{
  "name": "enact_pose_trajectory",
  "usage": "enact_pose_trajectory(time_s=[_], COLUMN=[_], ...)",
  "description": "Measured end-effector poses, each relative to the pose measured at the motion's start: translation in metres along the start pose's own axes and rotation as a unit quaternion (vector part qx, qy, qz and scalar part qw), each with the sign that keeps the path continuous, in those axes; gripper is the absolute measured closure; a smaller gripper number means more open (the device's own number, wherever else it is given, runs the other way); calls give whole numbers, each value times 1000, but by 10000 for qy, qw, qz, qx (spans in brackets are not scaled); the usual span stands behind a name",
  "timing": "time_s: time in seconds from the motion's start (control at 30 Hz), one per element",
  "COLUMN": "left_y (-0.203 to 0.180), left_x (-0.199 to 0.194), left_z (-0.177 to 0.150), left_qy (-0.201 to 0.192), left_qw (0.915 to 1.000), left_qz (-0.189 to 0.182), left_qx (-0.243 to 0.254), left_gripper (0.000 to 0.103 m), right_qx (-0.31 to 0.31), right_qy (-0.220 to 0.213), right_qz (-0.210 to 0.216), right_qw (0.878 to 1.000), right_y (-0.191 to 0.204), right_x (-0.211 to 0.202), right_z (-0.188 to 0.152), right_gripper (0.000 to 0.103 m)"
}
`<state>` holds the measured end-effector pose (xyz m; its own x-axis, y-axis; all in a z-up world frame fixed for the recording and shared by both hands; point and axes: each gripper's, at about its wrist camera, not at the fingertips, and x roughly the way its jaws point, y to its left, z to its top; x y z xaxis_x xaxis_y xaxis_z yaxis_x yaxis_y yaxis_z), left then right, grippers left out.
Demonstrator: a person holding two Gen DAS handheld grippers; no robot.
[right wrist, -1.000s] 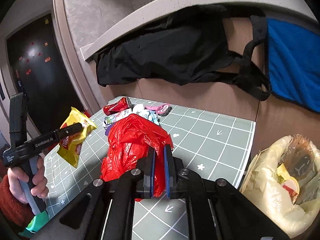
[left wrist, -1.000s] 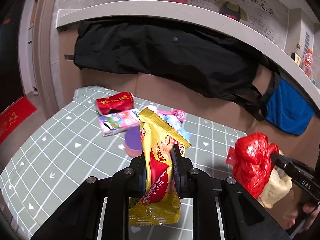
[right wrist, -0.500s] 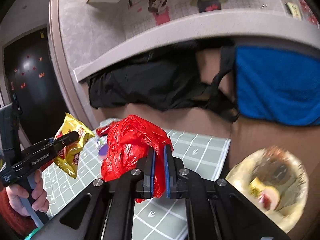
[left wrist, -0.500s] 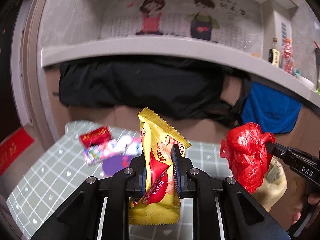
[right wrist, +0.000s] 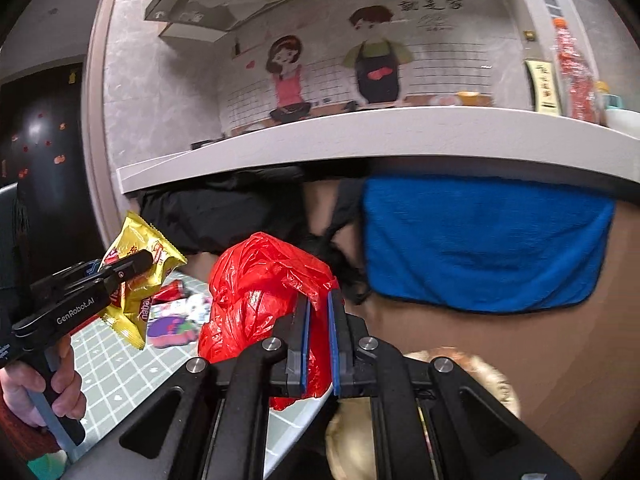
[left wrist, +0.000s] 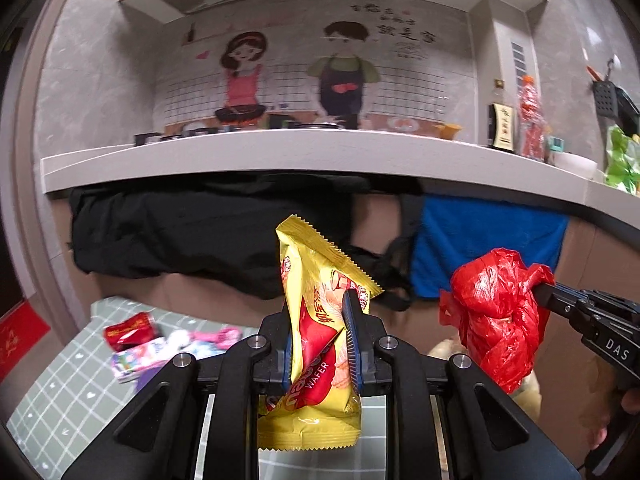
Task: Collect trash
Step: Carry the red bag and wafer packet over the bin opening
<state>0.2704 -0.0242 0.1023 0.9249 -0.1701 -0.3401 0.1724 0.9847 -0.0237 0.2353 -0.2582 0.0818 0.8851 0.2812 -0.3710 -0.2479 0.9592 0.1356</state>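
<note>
Grey-white counter ledge (left wrist: pixel 320 152): spans the full width of the left wrist view, middle height; cartoon wall mural (left wrist: pixel 296 76) above it in the upper centre.

Black cloth (left wrist: pixel 200 236): hangs under the ledge, centre left. Blue cloth (right wrist: pixel 480 244): hangs under the ledge, centre right of the right wrist view.

Green grid-patterned table (left wrist: pixel 60 392): lower left of the left wrist view. On it, a loose cluster of trash: red packet (left wrist: pixel 130 330), pink wrapper (left wrist: pixel 216 336) and white printed wrapper (left wrist: pixel 136 362), lying close together; the details are blurred.

Red plastic bag (right wrist: pixel 260 292): crumpled, lower centre of the right wrist view, pinched between the blue pads of the right gripper (right wrist: pixel 318 344), which is closed on it and holds it up off the table. In the left wrist view it sits at the right edge.

Yellow wafer packet (left wrist: pixel 320 332): upright, lower centre of the left wrist view, clamped at its middle by the left gripper (left wrist: pixel 322 344), clear of the table.

Pale trash bag (right wrist: pixel 472 364): partly seen, blurred, low in the right wrist view behind the right gripper body.
</note>
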Motion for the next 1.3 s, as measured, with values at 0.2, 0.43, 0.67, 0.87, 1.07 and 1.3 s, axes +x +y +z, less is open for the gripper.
enact_pose_trajectory(time_s=[0.2, 0.43, 0.67, 0.87, 1.07, 1.3], left_y=[-50, -94, -118, -131, -138, -148], left_x=[26, 52, 72, 94, 112, 127], left_z=[-8, -18, -30, -46, -55, -62], left_qy=[221, 481, 763, 1154, 1379, 1498], left_qw=[9988, 9958, 9916, 9848, 9797, 9768], left_qz=[-396, -720, -1019, -1290, -1452, -1527], left_qx=[186, 290, 248, 156, 66, 71], left_gripper=[82, 82, 82, 82, 81, 81], right_qx=[320, 626, 766, 898, 971, 1075], right_qy=[9, 163, 202, 349, 491, 600], right_qz=[-365, -655, -805, -890, -937, -981], right_qw=[9988, 9958, 9936, 9914, 9896, 9875], right_y=[-51, -94, -116, -131, -140, -151], right_x=[-13, -19, -22, -13, -4, 6], right_z=[-13, -31, -42, -53, -63, -71], right_gripper=[95, 95, 95, 95, 94, 94])
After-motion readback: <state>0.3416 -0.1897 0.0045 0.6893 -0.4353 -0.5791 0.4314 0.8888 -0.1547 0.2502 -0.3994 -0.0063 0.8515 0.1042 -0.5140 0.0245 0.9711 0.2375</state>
